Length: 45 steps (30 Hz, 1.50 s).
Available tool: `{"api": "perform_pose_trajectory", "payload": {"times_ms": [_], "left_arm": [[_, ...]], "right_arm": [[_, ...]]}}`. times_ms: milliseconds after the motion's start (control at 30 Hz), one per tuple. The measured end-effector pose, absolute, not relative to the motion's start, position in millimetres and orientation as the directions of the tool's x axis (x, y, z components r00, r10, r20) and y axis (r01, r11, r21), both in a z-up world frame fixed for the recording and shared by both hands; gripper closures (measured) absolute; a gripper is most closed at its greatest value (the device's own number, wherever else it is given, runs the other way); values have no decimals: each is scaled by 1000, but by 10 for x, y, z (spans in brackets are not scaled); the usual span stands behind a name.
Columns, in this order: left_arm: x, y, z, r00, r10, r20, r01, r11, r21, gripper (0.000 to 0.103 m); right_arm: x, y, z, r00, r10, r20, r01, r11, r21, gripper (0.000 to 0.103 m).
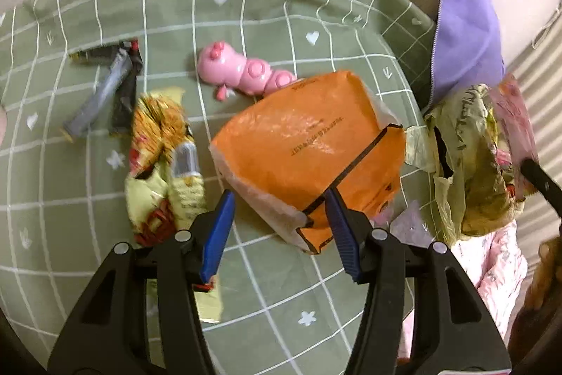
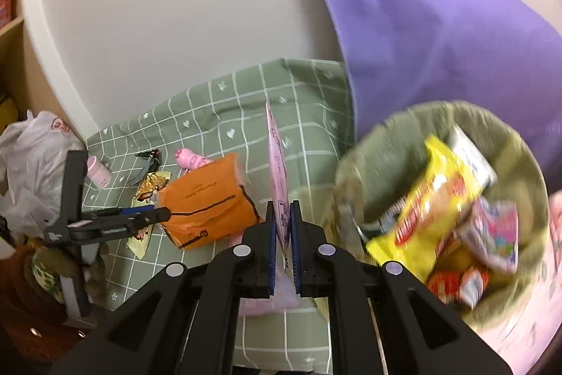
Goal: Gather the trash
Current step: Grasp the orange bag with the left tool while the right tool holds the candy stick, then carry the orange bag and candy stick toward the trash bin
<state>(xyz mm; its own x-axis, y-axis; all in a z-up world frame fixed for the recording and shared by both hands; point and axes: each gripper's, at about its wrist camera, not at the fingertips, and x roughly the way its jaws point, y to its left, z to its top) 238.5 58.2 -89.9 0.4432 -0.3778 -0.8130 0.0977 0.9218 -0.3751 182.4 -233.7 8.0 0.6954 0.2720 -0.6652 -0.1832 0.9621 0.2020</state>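
Right wrist view: right tool (image 2: 282, 236) clamped on a thin pink wrapper (image 2: 275, 164), held edge-up between the pads. Trash bin (image 2: 351, 171) lined with a green bag sits just right of this tool, holding a yellow packet (image 2: 432, 199) and other wrappers. Left wrist view: left tool (image 1: 281, 227) stands wide with nothing between the pads, right pad against the near edge of an orange bag (image 1: 309, 150) on the green checked bedsheet (image 1: 246, 6). Yellow snack wrapper (image 1: 161, 157) lies left of this tool, pink toy (image 1: 242, 72) and dark wrapper (image 1: 105, 86) beyond
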Motion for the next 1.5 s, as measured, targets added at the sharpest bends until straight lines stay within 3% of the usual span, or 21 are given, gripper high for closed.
{"api": "perform_pose_trajectory", "payload": {"times_ms": [200,267,333,400,933,1300,1500], "left_arm": [[2528,508,-974,426,-374,-824,23,915,-404,56],[2583,505,-988,409,-391,-825,6,905,-426,69],[2592,490,-956,406,-392,-826,8,905,-425,88],[2578,469,-864,432,-367,-824,25,918,-396,95],[2464,278,396,688,-316,-654,218,949,-229,96],[2615,-641,1264,725,-491,-483,453,868,-202,96],[2724,-1397,1248,670,-571,-475,552,811,-195,95]], "right_arm": [[1653,-2392,76,708,255,-659,-172,967,188,94],[1615,-2421,82,713,256,-653,-172,967,190,94],[1599,-2445,89,717,256,-649,-170,966,194,94],[1585,-2464,102,721,257,-643,-169,966,197,94],[1591,-2502,314,771,283,-570,-188,957,221,94],[1188,-3194,830,885,136,-445,-31,971,235,94],[974,-3502,926,906,55,-420,52,970,238,94]]}}
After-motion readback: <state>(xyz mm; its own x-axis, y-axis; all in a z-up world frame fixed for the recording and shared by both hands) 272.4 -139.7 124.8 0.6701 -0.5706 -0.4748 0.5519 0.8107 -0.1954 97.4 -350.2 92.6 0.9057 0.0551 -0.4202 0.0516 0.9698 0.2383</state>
